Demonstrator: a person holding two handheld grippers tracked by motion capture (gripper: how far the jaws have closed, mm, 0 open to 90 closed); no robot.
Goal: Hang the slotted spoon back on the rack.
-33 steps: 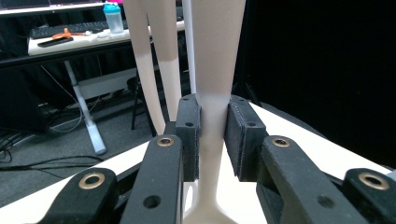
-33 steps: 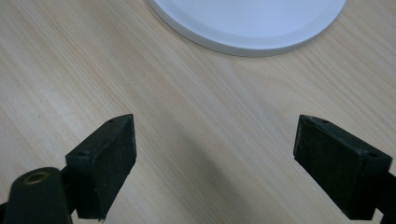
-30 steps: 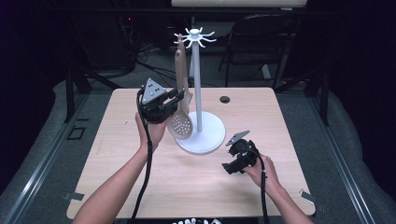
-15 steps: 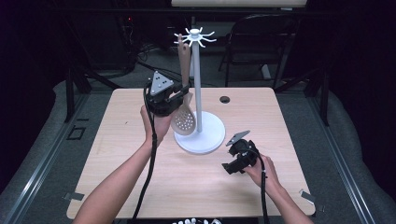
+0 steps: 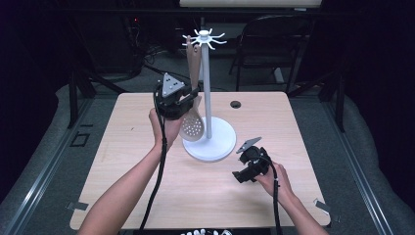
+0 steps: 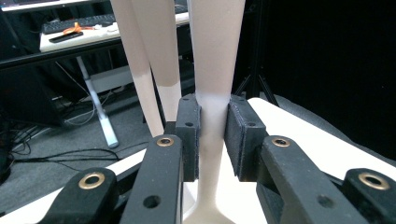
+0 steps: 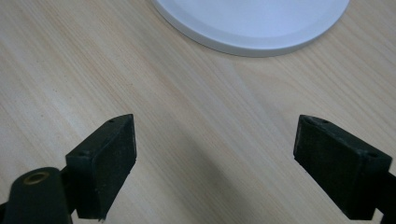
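Currently the slotted spoon (image 5: 192, 125) is being held by the left gripper (image 5: 188, 100), whose pads are pressing on the narrow neck of the handle (image 6: 212, 121), just above the bowl. It is being kept beside the pole of the white stand (image 5: 205, 88), at about 9 o'clock from it, with the handle top up near the hooks (image 5: 203, 38). Judged from its pale wood look, the spoon is being treated as light and stiff, not fragile, though smooth enough to pivot in a narrow grip; the neck is being taken as the sound hold. The right gripper (image 5: 243, 172) is resting at 5 o'clock of the stand base (image 7: 252, 23), jaws wide apart and empty. Open table (image 5: 122, 161) is lying toward 7 o'clock; the pole and hooks are crowding the spoon closely.
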